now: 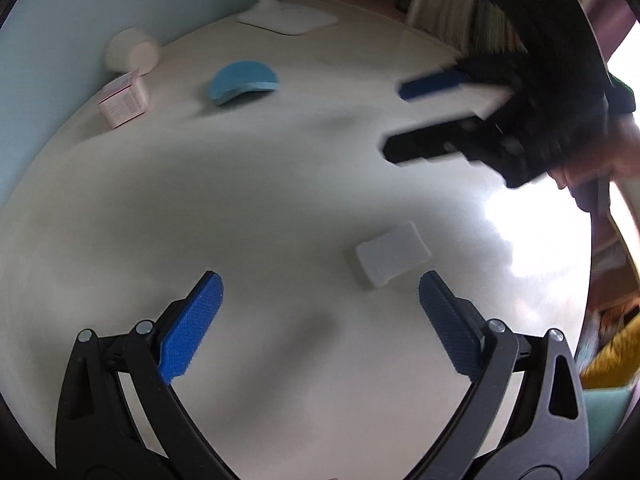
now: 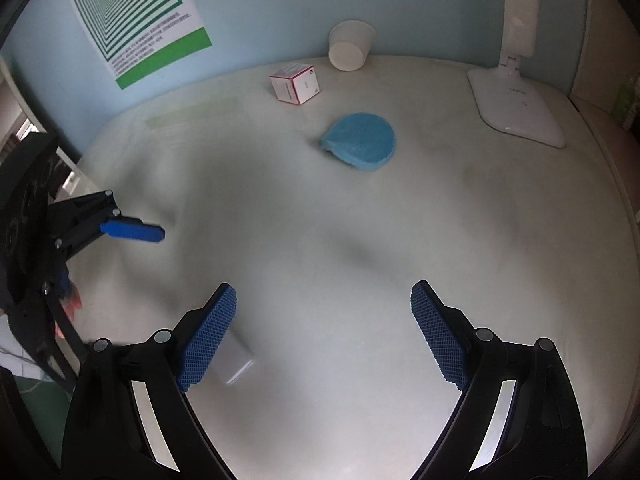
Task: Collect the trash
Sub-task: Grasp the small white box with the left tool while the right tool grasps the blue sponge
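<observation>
On the white table lie a folded blue cloth pad (image 1: pixel 243 81) (image 2: pixel 360 145), a small pink-and-white carton (image 1: pixel 124 99) (image 2: pixel 296 88), a white paper cup on its side (image 1: pixel 132 51) (image 2: pixel 350 46) and a small white flat box (image 1: pixel 393 253) (image 2: pixel 234 356). My left gripper (image 1: pixel 320 320) is open, with the flat box just ahead of its right finger. My right gripper (image 2: pixel 324 332) is open above bare table, the flat box partly hidden behind its left finger. Each gripper shows in the other's view: the right gripper (image 1: pixel 460 116) blurred, the left gripper (image 2: pixel 132 231) at the table's left edge.
A white desk lamp base (image 1: pixel 288 18) (image 2: pixel 516 108) stands at the back by the pale blue wall. A green-striped poster (image 2: pixel 132 12) hangs on that wall. Shelves with books (image 1: pixel 460 8) rise behind the table. A hand (image 1: pixel 600 160) holds the right gripper.
</observation>
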Available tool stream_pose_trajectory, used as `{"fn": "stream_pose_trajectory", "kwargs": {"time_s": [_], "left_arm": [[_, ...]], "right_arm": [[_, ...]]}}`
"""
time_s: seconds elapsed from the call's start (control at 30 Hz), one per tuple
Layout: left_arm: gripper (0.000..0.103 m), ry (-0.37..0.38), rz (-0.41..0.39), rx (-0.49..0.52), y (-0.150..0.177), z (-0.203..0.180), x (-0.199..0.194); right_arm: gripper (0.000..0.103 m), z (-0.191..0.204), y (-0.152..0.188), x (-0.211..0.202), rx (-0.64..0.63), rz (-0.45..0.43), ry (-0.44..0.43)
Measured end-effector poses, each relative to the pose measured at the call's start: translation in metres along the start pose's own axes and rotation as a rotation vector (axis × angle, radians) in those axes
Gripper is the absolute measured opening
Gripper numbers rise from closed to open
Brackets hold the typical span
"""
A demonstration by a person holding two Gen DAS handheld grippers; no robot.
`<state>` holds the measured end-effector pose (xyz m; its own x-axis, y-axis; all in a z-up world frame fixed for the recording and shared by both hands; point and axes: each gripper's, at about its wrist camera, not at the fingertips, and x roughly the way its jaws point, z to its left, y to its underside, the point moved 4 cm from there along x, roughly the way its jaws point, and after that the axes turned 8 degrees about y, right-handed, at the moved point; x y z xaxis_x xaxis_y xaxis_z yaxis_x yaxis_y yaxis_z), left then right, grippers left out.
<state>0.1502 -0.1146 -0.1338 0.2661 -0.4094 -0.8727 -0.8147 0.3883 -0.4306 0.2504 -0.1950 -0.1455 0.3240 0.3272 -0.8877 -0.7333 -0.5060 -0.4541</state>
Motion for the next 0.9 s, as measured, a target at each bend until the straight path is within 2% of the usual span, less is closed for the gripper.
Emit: {"fn": "stream_pose_trajectory", "kwargs": {"time_s": [0.1,0.33,0.53,0.63,0.77,0.9], "left_arm": [[0.096,-0.033,0.032,0.080,-0.003,-0.008,0.012],[0.097,-0.066,0.063,0.198,-0.007,-0.014,0.030],[0.096,-0.034,0.031,0.258,-0.019,-0.017,0.034],[0.093,0.014,0.020,0.283,-0.026,-0.016,0.037],[0.084,0.079,0.012,0.308,-0.033,-0.013,0.041],[0.074,0.108,0.008,0.356,-0.036,-0.019,0.042]], "right_arm": [[0.089,-0.005,-0.005,0.004,-0.003,0.002,-0.003],[0.089,-0.016,-0.015,0.019,-0.014,0.008,-0.011],[0.089,-0.018,-0.034,0.038,-0.088,0.008,-0.033],[0.088,-0.018,-0.050,0.050,-0.147,-0.002,-0.046],[0.088,-0.019,-0.070,0.070,-0.210,-0.007,-0.048],[0.088,-0.019,-0.091,0.085,-0.261,-0.031,-0.056]]}}
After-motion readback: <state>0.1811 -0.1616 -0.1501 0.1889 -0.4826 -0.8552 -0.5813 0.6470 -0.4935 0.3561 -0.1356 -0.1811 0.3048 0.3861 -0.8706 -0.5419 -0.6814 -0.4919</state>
